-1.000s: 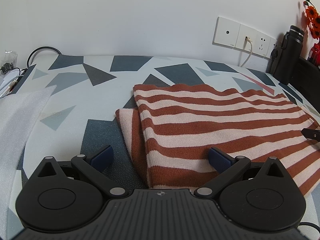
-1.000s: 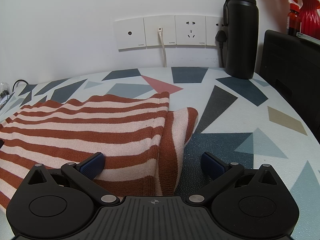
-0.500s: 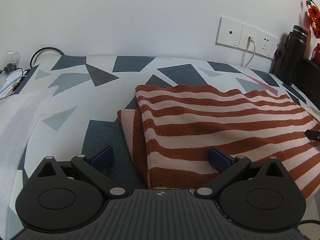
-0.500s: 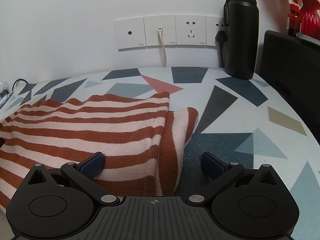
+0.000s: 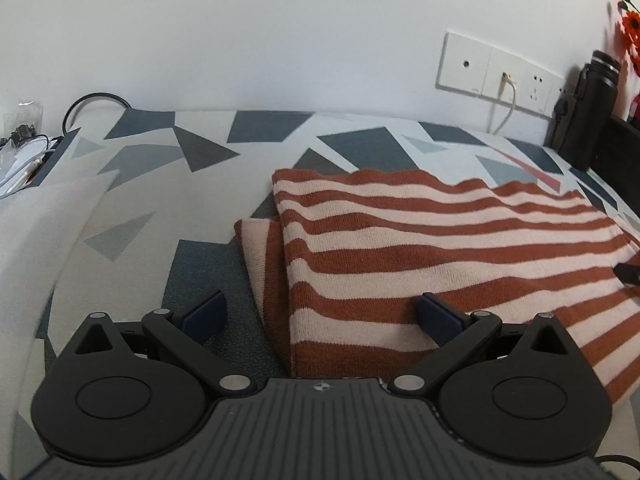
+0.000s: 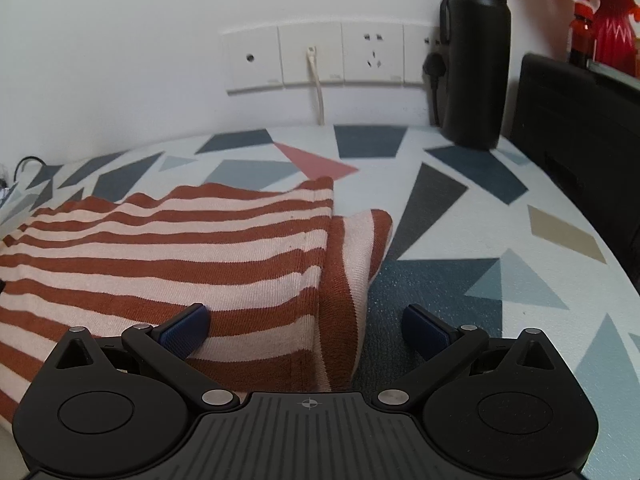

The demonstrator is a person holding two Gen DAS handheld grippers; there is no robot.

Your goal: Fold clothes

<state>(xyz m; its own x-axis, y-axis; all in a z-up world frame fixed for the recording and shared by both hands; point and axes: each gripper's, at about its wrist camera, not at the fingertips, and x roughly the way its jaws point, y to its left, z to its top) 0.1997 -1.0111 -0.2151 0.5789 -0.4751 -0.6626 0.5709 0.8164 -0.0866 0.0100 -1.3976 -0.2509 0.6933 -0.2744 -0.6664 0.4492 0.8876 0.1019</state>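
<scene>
A table (image 5: pixel 132 184) covered in a white cloth printed with grey, blue and pink triangles filled both views, set against a plain white wall (image 5: pixel 280 40). On it lay a folded knit garment (image 5: pixel 440 248) in rust-red and pale pink stripes — spread flat across the middle of the table, with a narrower folded layer showing along each side edge. In the right wrist view the same garment (image 6: pixel 180 248) reached from the left edge to about the centre.

At the back right of the table a tall black bottle (image 6: pixel 474 56) stood upright by the wall, just in front of a row of white wall sockets (image 6: pixel 332 56) with a white cable plugged in. A dark box-like object (image 6: pixel 576 120) sat to the right of the bottle, with a red vase (image 6: pixel 614 36) behind it. A sheet of white foam (image 5: pixel 36 232) lay on the table's far left.

The left tool (image 5: pixel 322 314) was held low over the garment's left edge, its blue-padded fingers spread wide apart — one over bare table, one over the stripes, gripping nothing. The right tool (image 6: pixel 306 328) straddled the garment's right edge in the same way, fingers apart and empty.
</scene>
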